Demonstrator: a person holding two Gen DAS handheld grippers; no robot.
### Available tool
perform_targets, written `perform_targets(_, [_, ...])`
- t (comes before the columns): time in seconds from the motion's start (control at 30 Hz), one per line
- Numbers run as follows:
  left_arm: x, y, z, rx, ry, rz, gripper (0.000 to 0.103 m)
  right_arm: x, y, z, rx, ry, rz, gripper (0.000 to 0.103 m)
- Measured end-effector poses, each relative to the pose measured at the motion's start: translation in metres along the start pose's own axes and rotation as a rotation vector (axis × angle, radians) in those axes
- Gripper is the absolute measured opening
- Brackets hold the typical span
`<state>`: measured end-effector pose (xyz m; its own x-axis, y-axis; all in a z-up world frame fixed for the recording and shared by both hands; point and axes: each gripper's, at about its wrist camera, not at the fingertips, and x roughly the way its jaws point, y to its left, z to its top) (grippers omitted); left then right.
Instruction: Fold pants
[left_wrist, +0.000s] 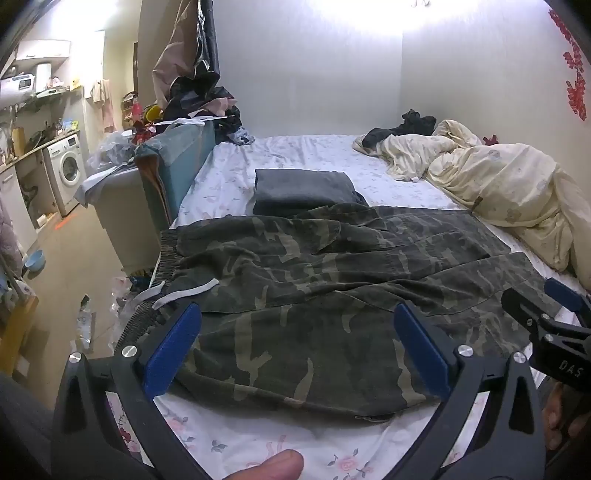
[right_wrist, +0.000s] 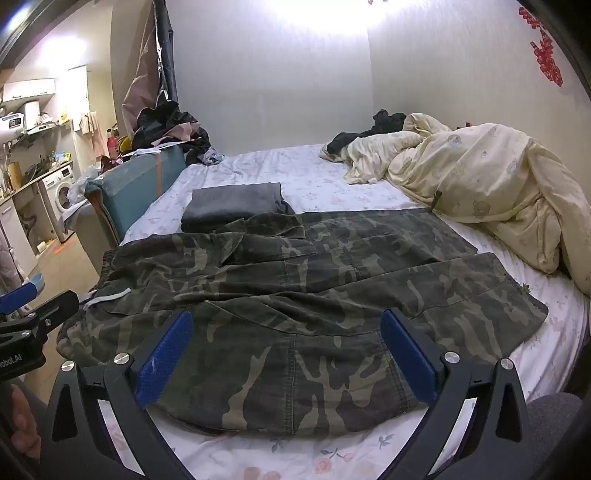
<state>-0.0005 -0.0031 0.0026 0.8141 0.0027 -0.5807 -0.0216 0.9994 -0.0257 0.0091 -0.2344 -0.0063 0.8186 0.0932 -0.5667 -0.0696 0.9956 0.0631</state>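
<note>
The bed (right_wrist: 332, 177), under a pale floral sheet, fills both views, with a cream duvet (right_wrist: 480, 184) heaped along its right side toward the far corner. Across the near half the camouflage pants (right_wrist: 295, 280) lie spread flat, long axis running left to right: the elastic waistband (left_wrist: 166, 258) with its grey drawstring hangs at the bed's left edge, the two legs reach toward the right edge, slightly parted. A folded grey garment (left_wrist: 301, 190) sits just beyond them, touching the far leg. Both grippers hover over the near edge, pointing down at the cloth, holding nothing. The left gripper (left_wrist: 297, 347) stands spread wide nearer the waistband; the right gripper (right_wrist: 286, 354), equally spread, is nearer the leg hems.
</note>
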Motion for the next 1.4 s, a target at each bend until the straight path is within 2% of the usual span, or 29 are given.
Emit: perform_targets(1.4, [0.0008,-0.0006,-0.0008,0.0,-0.001,-0.006,0.103,0.0027,0.0024,-0.0032,0.001,0.006,0.0,0.103])
